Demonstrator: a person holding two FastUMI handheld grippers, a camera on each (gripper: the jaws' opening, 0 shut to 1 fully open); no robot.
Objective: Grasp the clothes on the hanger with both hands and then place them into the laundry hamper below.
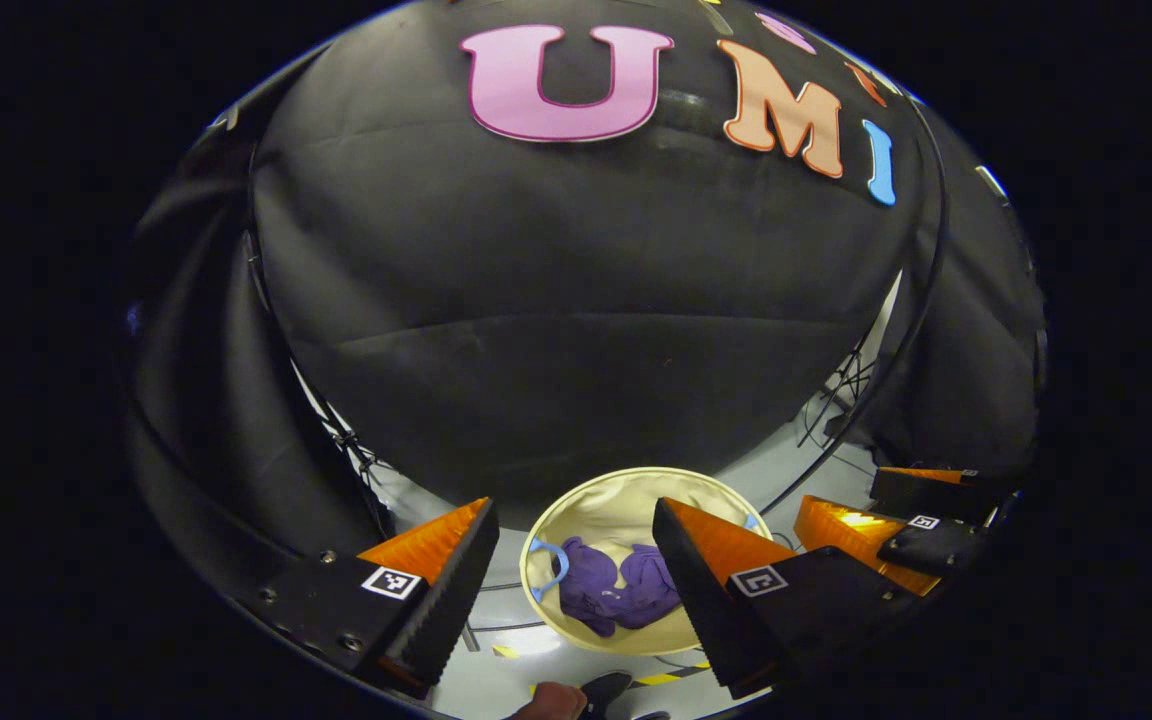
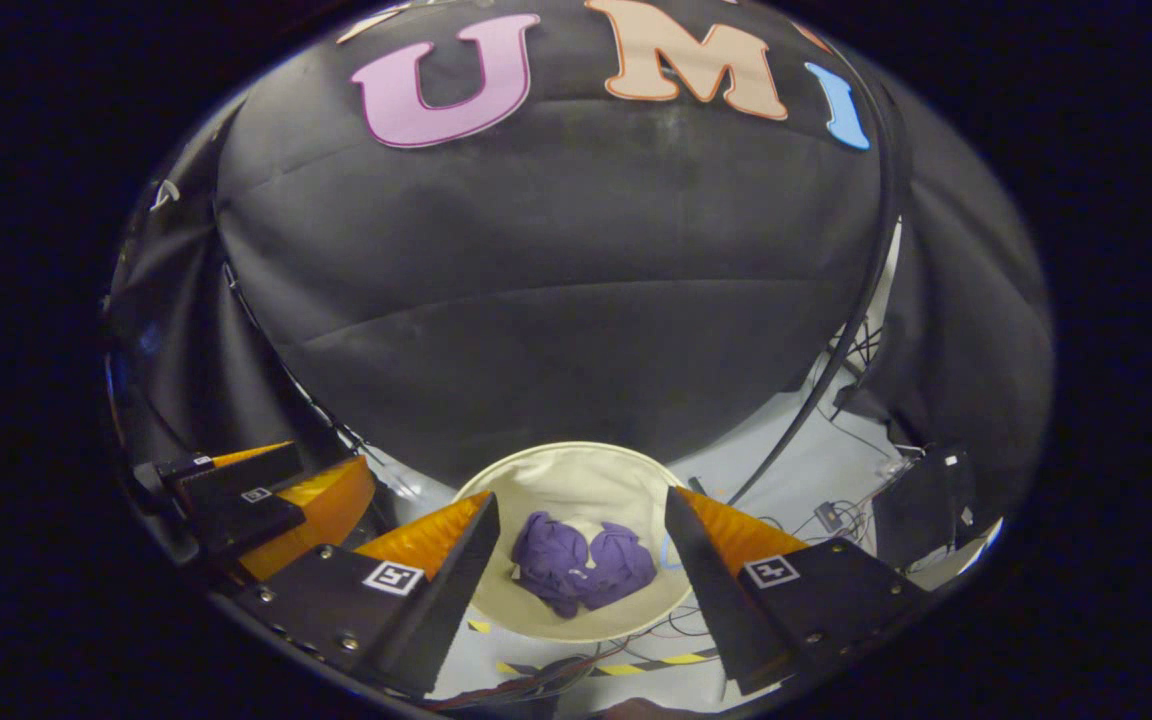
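Sitting on the pale floor (image 2: 806, 470) below both grippers, the round cream laundry hamper (image 1: 626, 500) holds the purple clothes (image 1: 616, 590), crumpled at its bottom beside a blue handle (image 1: 548, 570). The left gripper (image 1: 576, 590) and right gripper (image 2: 581, 580) hover above with fingers spread wide, holding nothing. Loose cables (image 2: 836, 515) and yellow-black tape (image 2: 656, 662) lie nearby; a dark shape (image 1: 604, 688), possibly a shoe, sits at the edge.

No readable text (gripper (image 1: 576, 590) tags bear patterns).
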